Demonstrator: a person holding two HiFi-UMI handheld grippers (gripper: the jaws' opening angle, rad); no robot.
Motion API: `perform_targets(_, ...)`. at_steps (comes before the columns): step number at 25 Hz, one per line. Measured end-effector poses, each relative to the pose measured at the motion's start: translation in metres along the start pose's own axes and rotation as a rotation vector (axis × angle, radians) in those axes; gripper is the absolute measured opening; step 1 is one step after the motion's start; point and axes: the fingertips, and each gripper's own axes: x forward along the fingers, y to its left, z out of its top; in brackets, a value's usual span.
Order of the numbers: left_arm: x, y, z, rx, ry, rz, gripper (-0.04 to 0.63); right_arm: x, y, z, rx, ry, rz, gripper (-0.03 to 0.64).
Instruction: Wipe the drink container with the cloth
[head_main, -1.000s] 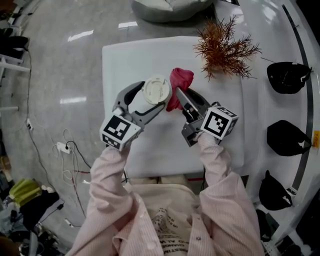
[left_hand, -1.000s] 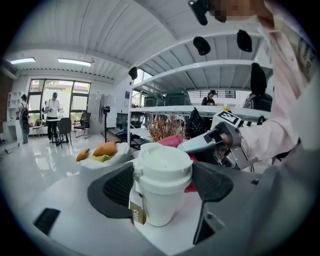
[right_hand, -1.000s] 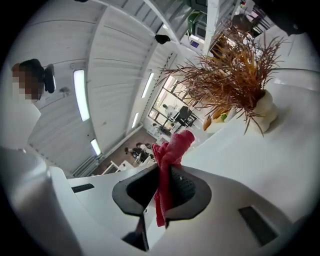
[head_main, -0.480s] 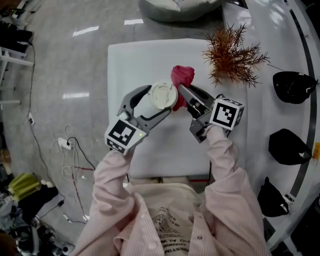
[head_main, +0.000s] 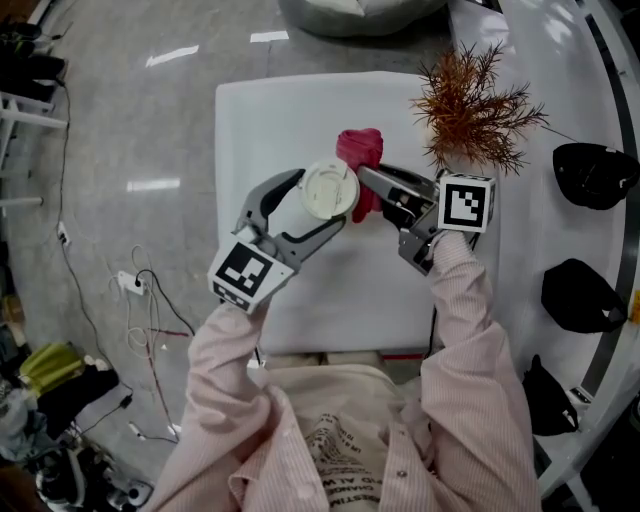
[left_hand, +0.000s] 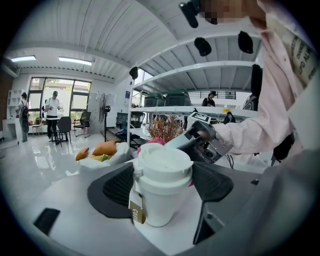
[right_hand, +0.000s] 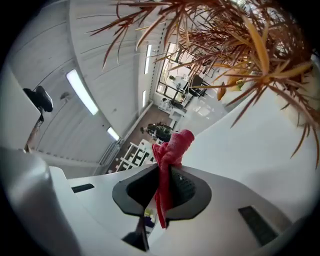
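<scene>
A white lidded paper cup (head_main: 329, 191) (left_hand: 161, 182) with a small tag stands between the jaws of my left gripper (head_main: 318, 201) (left_hand: 162, 185), which is shut on its sides and holds it above the white table (head_main: 270, 120). My right gripper (head_main: 372, 188) (right_hand: 162, 192) is shut on a red cloth (head_main: 360, 160) (right_hand: 170, 155). The cloth bunches beyond the jaws and touches the right side of the cup in the head view.
A dried orange-brown plant (head_main: 470, 105) (right_hand: 240, 45) stands at the table's back right corner. Black caps (head_main: 595, 175) lie on a white shelf to the right. A grey cushion (head_main: 350, 15) sits beyond the table. Cables (head_main: 140, 300) lie on the floor at left.
Both grippers shifted slightly right and away from me with the cup and the cloth. The right gripper has swung so that it points more leftward at the cup.
</scene>
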Motion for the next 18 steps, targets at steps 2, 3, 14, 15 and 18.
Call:
perform_targets(2,0.000,0.000,0.000,-0.003,-0.002,0.001,0.370,0.001,-0.001,-0.001,0.010,0.018,0.012,0.048)
perform_targets(3,0.000,0.000,0.000,-0.003,-0.003,0.002,0.371,0.001,-0.002,-0.001,0.016,0.022,0.014,0.048)
perform_targets(14,0.002,0.000,0.001,-0.020,-0.014,0.028,0.371,0.003,-0.016,-0.014,0.068,0.010,0.027,0.048)
perform_targets(15,0.003,-0.001,0.001,-0.021,-0.017,0.030,0.371,0.003,-0.017,-0.014,0.067,0.009,0.027,0.048)
perform_targets(18,0.003,-0.001,0.002,-0.024,-0.027,0.039,0.371,0.004,-0.021,-0.016,0.064,0.008,0.021,0.048)
